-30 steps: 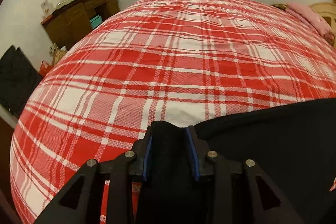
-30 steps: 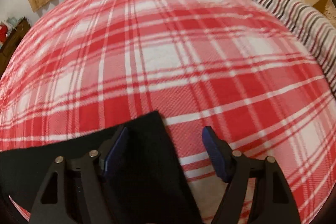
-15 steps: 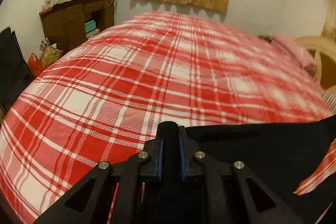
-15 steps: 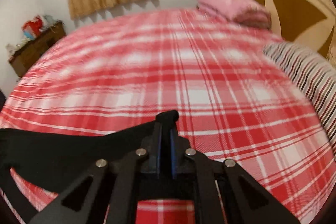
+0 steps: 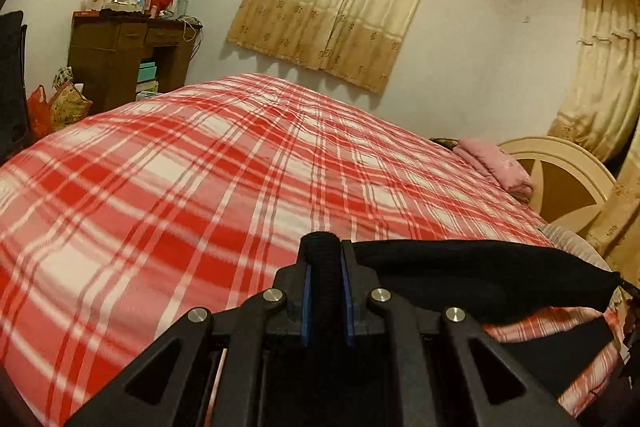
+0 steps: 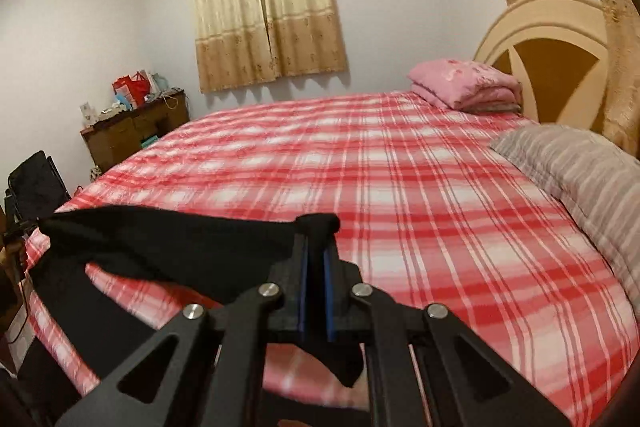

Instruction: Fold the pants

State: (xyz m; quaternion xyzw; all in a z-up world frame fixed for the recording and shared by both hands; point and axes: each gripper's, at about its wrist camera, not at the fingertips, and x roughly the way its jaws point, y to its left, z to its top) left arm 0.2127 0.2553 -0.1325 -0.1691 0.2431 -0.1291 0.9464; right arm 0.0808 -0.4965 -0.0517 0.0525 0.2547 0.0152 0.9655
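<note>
Plaid bed (image 5: 160, 187); black pants (image 5: 480, 275) stretched, lifted

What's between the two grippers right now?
Black pants stretch from the right gripper toward the left gripper, lifted over the red plaid bedspread; both wrist views.

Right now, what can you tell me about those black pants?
The black pants look like soft, plain, dark fabric. Each end of one edge is pinched in a shut gripper, the left gripper and the right gripper. The cloth sags between them, lifted above the red plaid bedspread, with loose fabric hanging below.
</note>
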